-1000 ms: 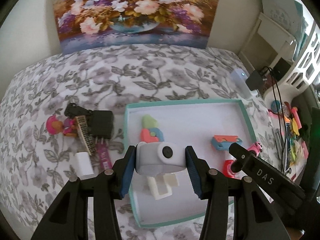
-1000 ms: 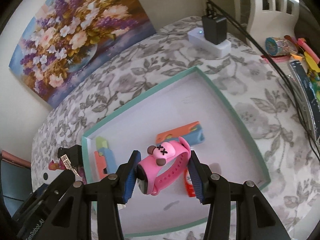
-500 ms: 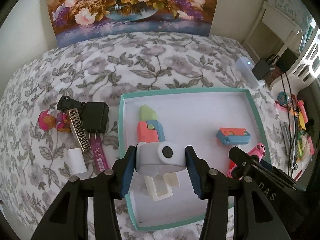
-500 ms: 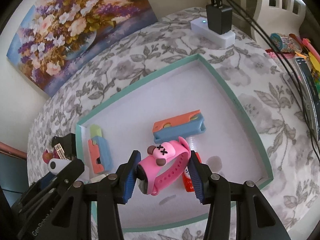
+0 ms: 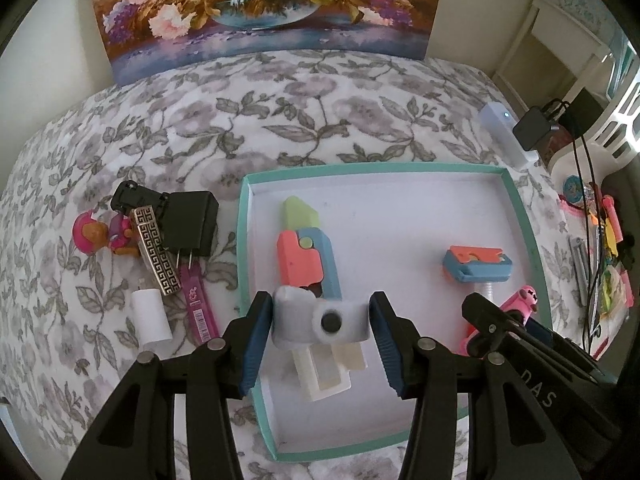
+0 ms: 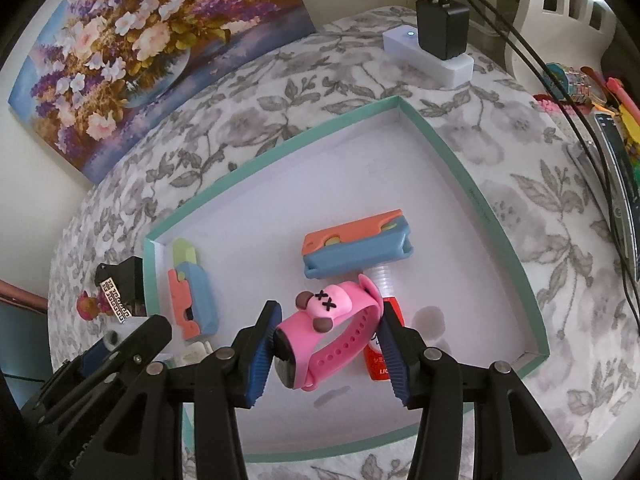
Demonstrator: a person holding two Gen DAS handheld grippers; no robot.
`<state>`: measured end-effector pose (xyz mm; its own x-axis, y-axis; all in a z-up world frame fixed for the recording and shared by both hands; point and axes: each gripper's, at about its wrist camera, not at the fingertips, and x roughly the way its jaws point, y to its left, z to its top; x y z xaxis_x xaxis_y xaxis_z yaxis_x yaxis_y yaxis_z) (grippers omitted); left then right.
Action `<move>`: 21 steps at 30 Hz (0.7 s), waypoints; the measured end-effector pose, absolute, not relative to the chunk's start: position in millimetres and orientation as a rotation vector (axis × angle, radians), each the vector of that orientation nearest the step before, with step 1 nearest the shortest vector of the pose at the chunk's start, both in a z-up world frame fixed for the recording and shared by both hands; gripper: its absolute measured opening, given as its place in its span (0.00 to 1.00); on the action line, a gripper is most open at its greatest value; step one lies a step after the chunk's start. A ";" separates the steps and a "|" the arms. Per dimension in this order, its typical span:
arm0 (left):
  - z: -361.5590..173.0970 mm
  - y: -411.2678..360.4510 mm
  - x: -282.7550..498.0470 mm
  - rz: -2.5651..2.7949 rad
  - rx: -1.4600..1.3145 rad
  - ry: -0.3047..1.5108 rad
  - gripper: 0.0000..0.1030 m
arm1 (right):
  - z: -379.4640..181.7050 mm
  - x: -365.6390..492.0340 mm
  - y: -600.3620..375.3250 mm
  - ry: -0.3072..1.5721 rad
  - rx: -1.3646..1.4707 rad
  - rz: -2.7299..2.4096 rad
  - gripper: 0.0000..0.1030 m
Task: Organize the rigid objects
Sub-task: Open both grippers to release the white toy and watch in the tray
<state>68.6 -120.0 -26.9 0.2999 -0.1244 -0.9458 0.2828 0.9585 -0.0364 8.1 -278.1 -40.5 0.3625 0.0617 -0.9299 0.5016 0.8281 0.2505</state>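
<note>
Floral grey-and-white cloth covers the surface, with a flower painting point(image 5: 264, 12) propped against the wall at the top of the left wrist view. At centre lies a shallow teal-rimmed box lid point(image 5: 243, 240) with a white floor. The left gripper point(image 5: 320, 330), at lower centre, has its blue pads pressed on both sides of a small grey toy camera point(image 5: 320, 318), held above the tray's lower left part over a white plastic piece point(image 5: 326, 372). The camera looks like light, hard plastic, smooth-faced, so a grip across its flat ends, as here, seems safest — the rounded top would likely slip. Inside the tray lie a coral-and-blue toy knife point(image 5: 306, 256) and a coral-and-blue block point(image 5: 476, 264). Left of the tray, a black charger point(image 5: 188, 224), a patterned metal clip point(image 5: 156, 256), a white adapter point(image 5: 150, 316) and a small pink figure point(image 5: 100, 236) wait on the cloth.

From the right wrist view the tray rim point(image 6: 480, 200) runs diagonally. The right gripper point(image 6: 328, 354), at lower centre, is closed on a pink child's watch point(image 6: 326, 328) with a cartoon face, hanging over the tray's lower middle — just above a red-labelled tube point(image 6: 378, 364). Its silicone strap looks soft and springy, so I judge the stiffer case the better hold; squeezing the loop may let it twist.
</note>
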 end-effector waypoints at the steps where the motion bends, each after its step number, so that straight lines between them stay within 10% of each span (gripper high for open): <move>1: -27.1 -120.1 68.7 -0.271 0.148 1.239 0.51 | -40.7 8.4 -277.6 1.182 0.553 -0.302 0.51; 14: -31.0 -112.8 72.8 -0.229 0.139 1.255 0.57 | -48.6 11.4 -274.0 1.220 0.524 -0.311 0.53; 16: -32.5 -111.4 73.8 -0.218 0.134 1.261 0.76 | -49.9 12.0 -273.7 1.227 0.522 -0.309 0.54; 21: -33.3 -106.8 76.2 -0.191 0.129 1.259 0.79 | -48.1 12.3 -273.3 1.220 0.506 -0.320 0.56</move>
